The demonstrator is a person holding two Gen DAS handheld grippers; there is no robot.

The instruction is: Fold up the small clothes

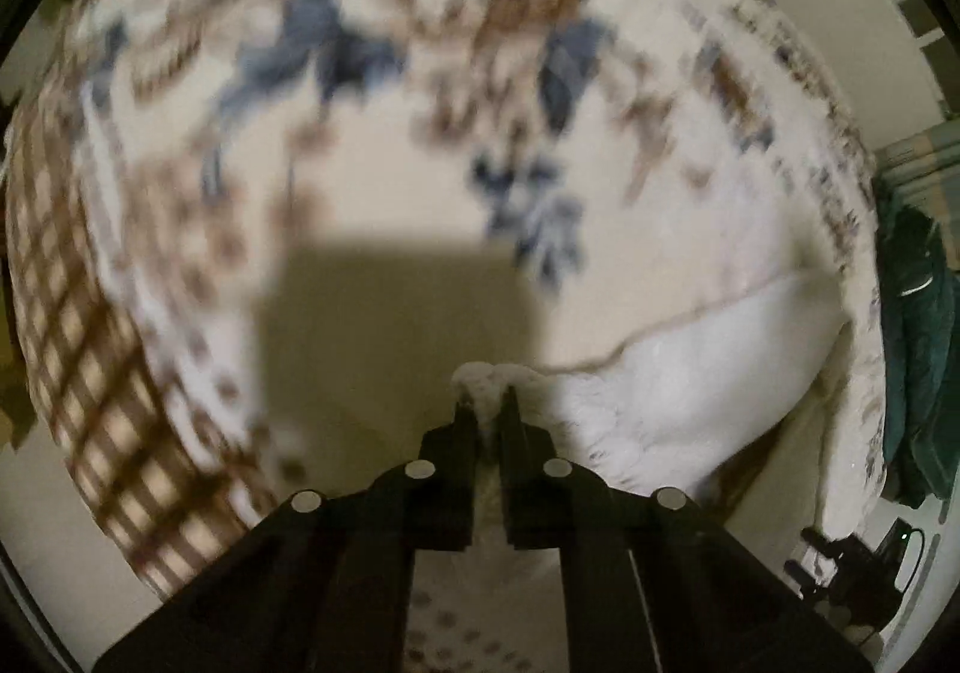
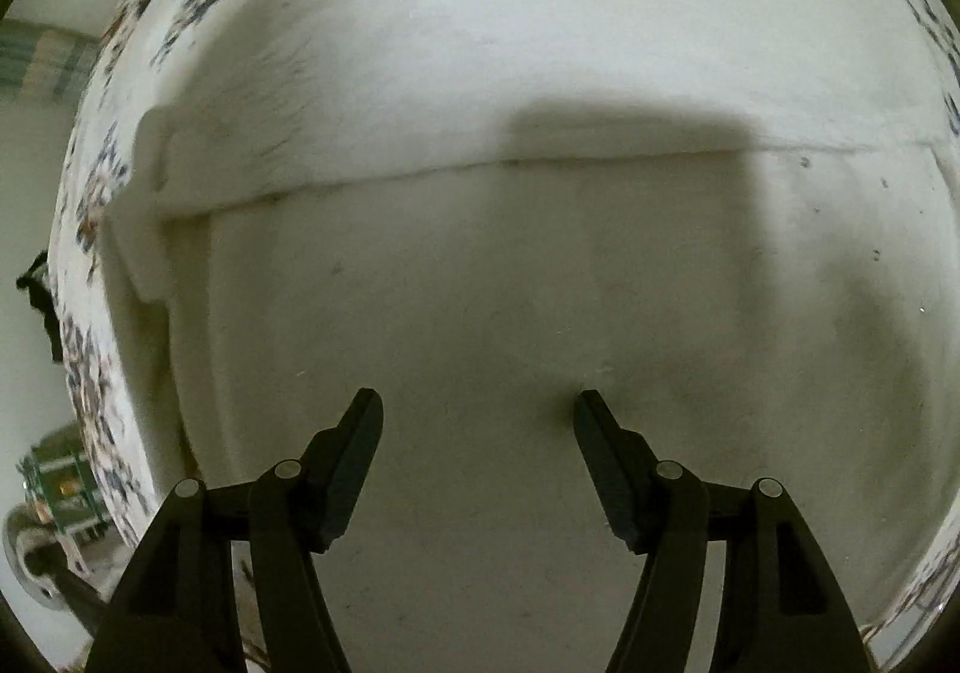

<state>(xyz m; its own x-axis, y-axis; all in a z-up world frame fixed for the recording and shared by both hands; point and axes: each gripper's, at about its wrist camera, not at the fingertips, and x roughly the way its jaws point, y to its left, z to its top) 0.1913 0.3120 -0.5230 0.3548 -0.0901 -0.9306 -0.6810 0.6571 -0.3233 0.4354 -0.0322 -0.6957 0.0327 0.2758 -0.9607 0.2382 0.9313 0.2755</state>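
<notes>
Rug (image 1: 360,73): patterned, blue and brown; I see it spread under all the work.
White garment (image 2: 480,283): lies flat on the rug, one folded edge running across my right view.
Right gripper (image 2: 478,415): jaws apart over plain cloth, nothing between them.
Left gripper (image 1: 486,403): jaws together, pinching a fluffy corner (image 1: 489,376) of the white garment.
Risk: I judge the pinch shallow; a quick pull could slip the corner free, or drag the whole piece and spoil the fold.
</notes>
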